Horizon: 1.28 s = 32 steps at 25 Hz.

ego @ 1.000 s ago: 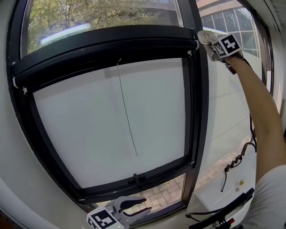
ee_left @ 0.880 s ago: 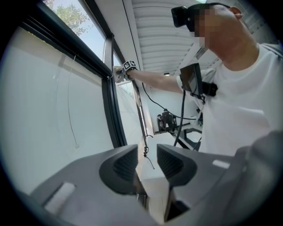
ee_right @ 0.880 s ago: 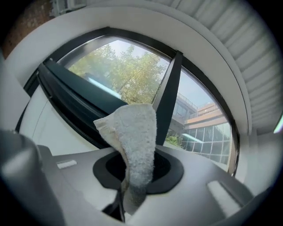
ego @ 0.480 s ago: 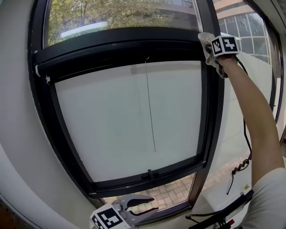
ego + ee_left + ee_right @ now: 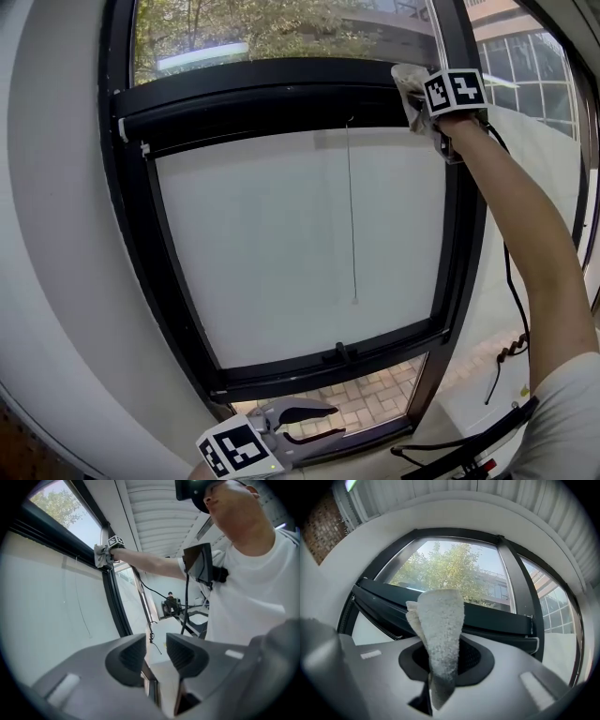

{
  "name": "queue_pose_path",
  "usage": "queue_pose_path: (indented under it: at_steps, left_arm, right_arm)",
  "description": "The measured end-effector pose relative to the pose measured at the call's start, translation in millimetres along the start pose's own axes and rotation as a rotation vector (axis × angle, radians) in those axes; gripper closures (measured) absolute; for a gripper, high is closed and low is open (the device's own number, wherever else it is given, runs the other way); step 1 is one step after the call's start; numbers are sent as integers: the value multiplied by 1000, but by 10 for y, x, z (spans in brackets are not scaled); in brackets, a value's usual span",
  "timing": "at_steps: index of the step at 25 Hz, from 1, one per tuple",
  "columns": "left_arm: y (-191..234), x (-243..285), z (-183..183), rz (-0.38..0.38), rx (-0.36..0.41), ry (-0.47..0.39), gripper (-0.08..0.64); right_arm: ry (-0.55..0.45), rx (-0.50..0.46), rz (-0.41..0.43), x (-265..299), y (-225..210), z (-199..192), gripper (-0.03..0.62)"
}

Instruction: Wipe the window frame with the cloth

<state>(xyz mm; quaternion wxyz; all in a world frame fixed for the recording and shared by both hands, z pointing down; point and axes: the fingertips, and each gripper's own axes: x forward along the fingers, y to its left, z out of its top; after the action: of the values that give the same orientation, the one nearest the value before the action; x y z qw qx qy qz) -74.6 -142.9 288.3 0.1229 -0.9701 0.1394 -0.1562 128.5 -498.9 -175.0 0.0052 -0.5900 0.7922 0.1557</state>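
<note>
Right now my right gripper (image 5: 424, 98) is up high, pinched tight on the cloth (image 5: 409, 82). The cloth sticks out in front of the jaws. Its tip is at the black window frame (image 5: 281, 86), on the top bar, near the corner where the side post meets it. I cannot tell if it really presses on the bar.

I think the step is wiping along that bar. To do it well, I should push the soft fold flat on the bar, not the hard jaws, and slide it slowly sideways in one line. The pinch must be firm so the cloth does not slip out. A thin cord (image 5: 351, 206) hangs below the gripper, so I should stay above it.

My left gripper (image 5: 298, 424) is far below, with its jaws a little apart and holding nothing.
</note>
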Motion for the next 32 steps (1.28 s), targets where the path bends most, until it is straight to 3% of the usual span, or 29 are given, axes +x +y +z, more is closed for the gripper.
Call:
queue_pose_path:
  at_steps: [8, 21, 32]
  left_arm:
    - [-94, -569, 363, -3, 26, -40, 408]
    - [-246, -1069, 142, 63, 8, -5, 408]
    - [-281, -1338, 114, 141, 5, 9, 408]
  right_arm:
    - [-32, -1, 104, 66, 1004, 225, 520]
    - [-117, -3, 289, 157, 2663, 697, 520]
    - [-150, -83, 445, 203, 3986, 985, 520]
